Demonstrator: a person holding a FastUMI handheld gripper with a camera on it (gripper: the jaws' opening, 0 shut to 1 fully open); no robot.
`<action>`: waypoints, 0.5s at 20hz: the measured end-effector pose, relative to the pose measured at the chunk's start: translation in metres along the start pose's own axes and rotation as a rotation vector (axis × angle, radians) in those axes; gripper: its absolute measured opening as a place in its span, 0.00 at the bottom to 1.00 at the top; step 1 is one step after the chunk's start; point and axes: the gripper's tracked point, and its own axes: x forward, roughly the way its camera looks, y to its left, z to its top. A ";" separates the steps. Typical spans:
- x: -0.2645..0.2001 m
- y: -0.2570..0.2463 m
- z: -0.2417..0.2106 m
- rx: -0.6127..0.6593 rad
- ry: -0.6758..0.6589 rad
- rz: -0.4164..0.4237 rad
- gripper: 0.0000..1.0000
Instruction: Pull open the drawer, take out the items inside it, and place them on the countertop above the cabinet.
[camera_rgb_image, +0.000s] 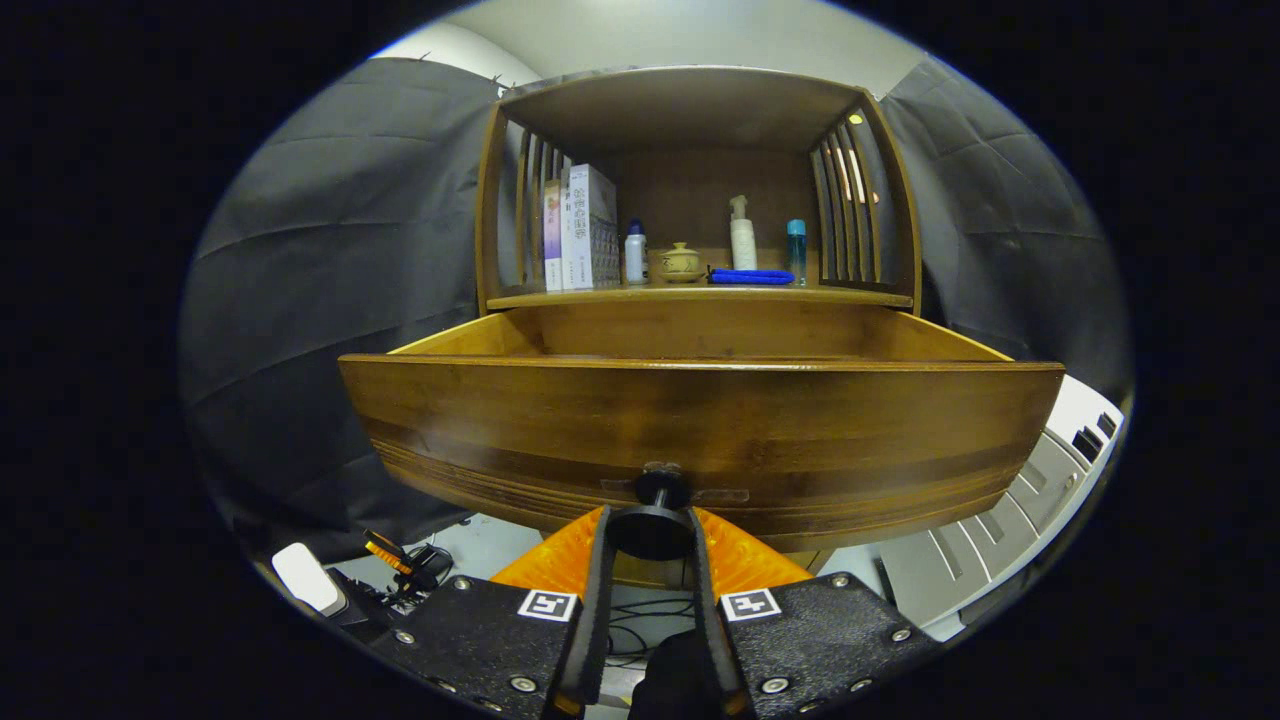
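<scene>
Gripper (650, 530) fingers clamp on the round black drawer knob (652, 525), one to each side of it, at the middle of the brown wooden drawer front (700, 430). That drawer stands pulled well out, its long axis running left to right across the fingers. Whatever lies inside is hidden behind the front panel, beyond and above the gripper. Higher up, beyond the drawer, the cabinet's wooden worktop (700, 296) carries books, bottles and a blue cloth.

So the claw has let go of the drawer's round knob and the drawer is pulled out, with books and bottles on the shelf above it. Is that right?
Not quite. The gripper has not let go: in the gripper view its two fingers are closed on the round knob from both sides. The rest holds: the drawer is pulled out, and books and bottles stand on the shelf above it.
</scene>
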 end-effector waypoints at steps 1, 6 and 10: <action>0.000 0.000 0.001 -0.009 -0.005 -0.001 0.38; -0.003 -0.002 0.009 -0.030 -0.038 0.020 0.65; -0.016 -0.004 0.038 -0.024 -0.115 0.032 0.94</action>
